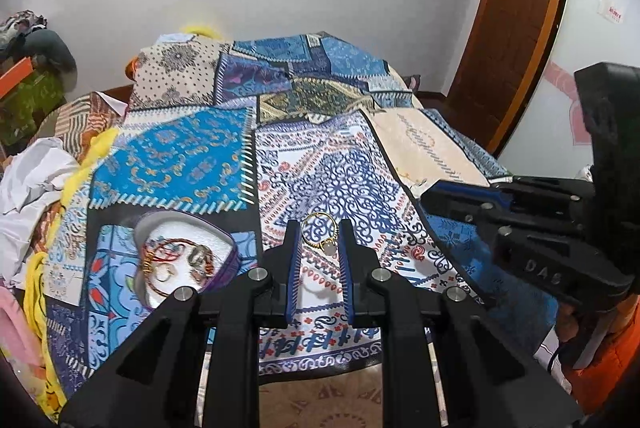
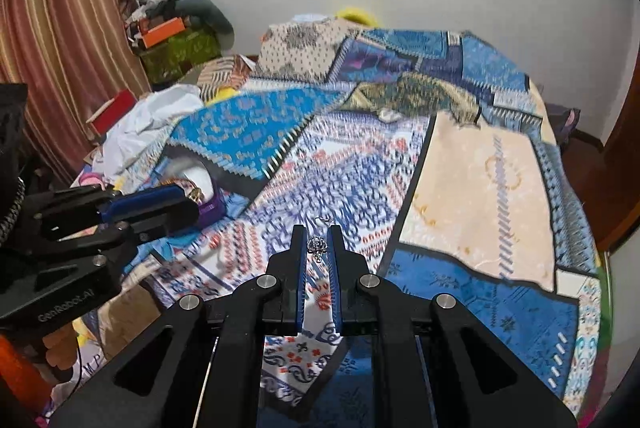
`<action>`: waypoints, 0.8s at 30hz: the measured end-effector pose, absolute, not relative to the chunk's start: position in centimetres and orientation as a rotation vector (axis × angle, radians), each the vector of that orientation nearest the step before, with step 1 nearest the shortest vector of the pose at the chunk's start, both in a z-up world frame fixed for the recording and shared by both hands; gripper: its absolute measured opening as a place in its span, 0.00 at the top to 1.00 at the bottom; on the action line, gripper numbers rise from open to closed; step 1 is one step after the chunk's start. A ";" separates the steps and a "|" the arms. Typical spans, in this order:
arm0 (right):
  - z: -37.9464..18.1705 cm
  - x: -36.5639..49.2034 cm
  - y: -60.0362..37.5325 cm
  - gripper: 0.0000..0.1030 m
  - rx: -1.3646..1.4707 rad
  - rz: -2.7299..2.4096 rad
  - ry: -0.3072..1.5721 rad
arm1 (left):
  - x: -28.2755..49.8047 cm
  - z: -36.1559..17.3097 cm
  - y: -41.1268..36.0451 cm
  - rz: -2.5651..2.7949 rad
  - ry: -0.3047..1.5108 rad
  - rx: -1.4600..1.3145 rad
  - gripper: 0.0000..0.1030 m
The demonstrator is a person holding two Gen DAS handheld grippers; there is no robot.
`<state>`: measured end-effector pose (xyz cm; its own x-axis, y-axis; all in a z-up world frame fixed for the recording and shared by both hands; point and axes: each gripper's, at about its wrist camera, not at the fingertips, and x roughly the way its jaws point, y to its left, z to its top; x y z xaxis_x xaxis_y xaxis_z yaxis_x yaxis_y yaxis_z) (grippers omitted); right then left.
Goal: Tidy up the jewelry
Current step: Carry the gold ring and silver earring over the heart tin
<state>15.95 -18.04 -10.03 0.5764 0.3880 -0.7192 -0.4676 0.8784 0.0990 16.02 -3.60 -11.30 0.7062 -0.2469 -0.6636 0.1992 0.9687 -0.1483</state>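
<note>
Patterned bedspread [image 1: 320, 168] below, left claw [image 1: 319, 242] pinches a ring [image 1: 320, 234], right claw [image 2: 317, 244] an earring [image 2: 317, 246]; lower gently into the box [image 1: 180, 260] at nine o'clock.

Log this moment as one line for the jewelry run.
left tongs: gripping gold ring | right tongs: gripping silver earring | jewelry box: open

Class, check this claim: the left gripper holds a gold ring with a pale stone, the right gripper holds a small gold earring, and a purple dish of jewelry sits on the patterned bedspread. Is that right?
One detail is wrong. The right wrist view shows the right gripper pinching a silver earring, not gold. The rest stands: the left gripper holds the gold ring, and the purple dish sits on the bedspread.
</note>
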 end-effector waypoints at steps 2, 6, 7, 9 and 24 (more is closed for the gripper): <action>-9.2 15.7 -17.7 0.91 -0.110 0.501 0.790 | 15.7 -10.8 -3.2 -0.244 0.732 -0.069 0.84; -7.6 15.2 -16.7 0.91 -0.119 0.504 0.740 | 15.1 -9.8 -2.1 -0.232 0.701 -0.076 0.84; -7.3 15.1 -16.5 0.91 -0.121 0.506 0.731 | 14.9 -9.5 -1.7 -0.227 0.691 -0.077 0.84; -6.6 14.9 -15.8 0.91 -0.127 0.515 0.710 | 14.5 -9.0 -1.0 -0.215 0.674 -0.080 0.84; -5.0 13.6 -9.3 0.91 -0.148 0.652 0.641 | 12.4 -7.3 5.9 -0.082 0.590 -0.125 0.84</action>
<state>13.61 -9.31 -4.98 0.6116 0.5183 -0.5978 -0.6065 0.7923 0.0664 12.40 5.93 -7.35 0.8279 -0.1129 -0.5494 0.0414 0.9892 -0.1408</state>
